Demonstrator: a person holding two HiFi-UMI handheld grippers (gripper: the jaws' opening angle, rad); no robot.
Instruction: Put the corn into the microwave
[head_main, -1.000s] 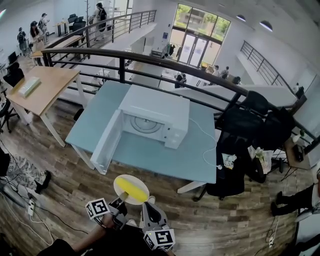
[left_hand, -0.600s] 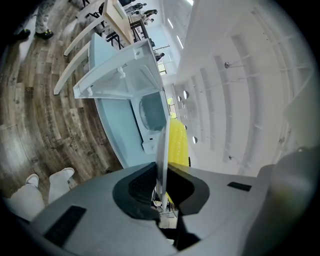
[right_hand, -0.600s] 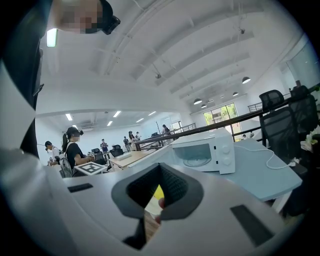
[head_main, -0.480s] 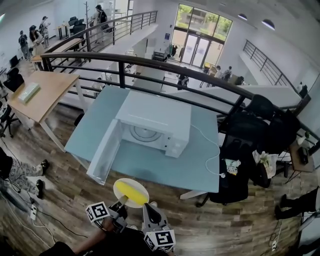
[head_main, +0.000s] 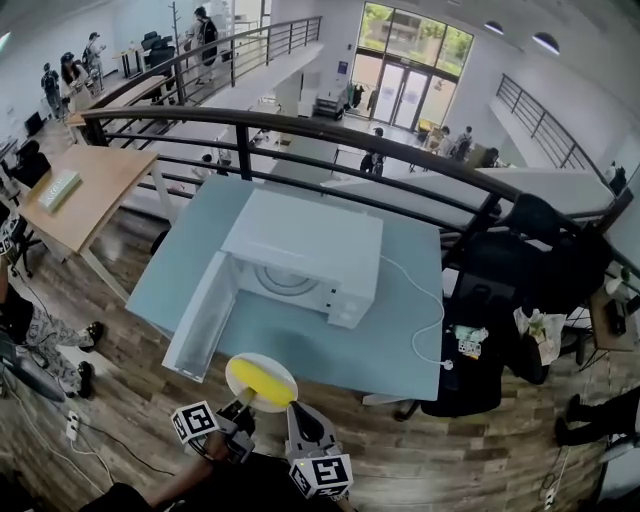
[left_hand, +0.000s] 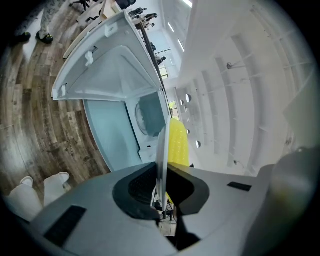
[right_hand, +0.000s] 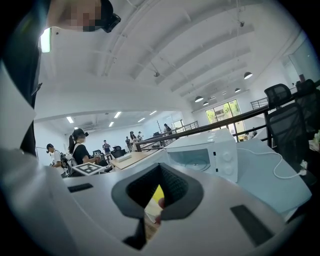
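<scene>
A yellow corn cob (head_main: 264, 379) lies on a small white plate (head_main: 243, 365). My left gripper (head_main: 245, 404) is shut on the plate's near rim and holds it above the wooden floor, short of the table. In the left gripper view the plate (left_hand: 161, 150) stands edge-on between the jaws, with the corn (left_hand: 177, 145) on its right. My right gripper (head_main: 297, 413) hangs beside the plate, its jaws together with nothing in them. The white microwave (head_main: 310, 250) stands on the pale blue table (head_main: 400, 330), its door (head_main: 200, 315) swung open to the left. The microwave (right_hand: 210, 150) also shows ahead of my right gripper (right_hand: 157, 197).
A white power cable (head_main: 425, 310) runs from the microwave to the table's right edge. Black office chairs (head_main: 480, 300) crowd the right side, and a black railing (head_main: 330, 130) runs behind the table. A wooden desk (head_main: 80, 185) stands at the left. White shoes (left_hand: 30, 187) are below.
Both grippers and the plate with the corn have moved toward the table. The microwave and its open door now sit nearer and lower in the head view.
</scene>
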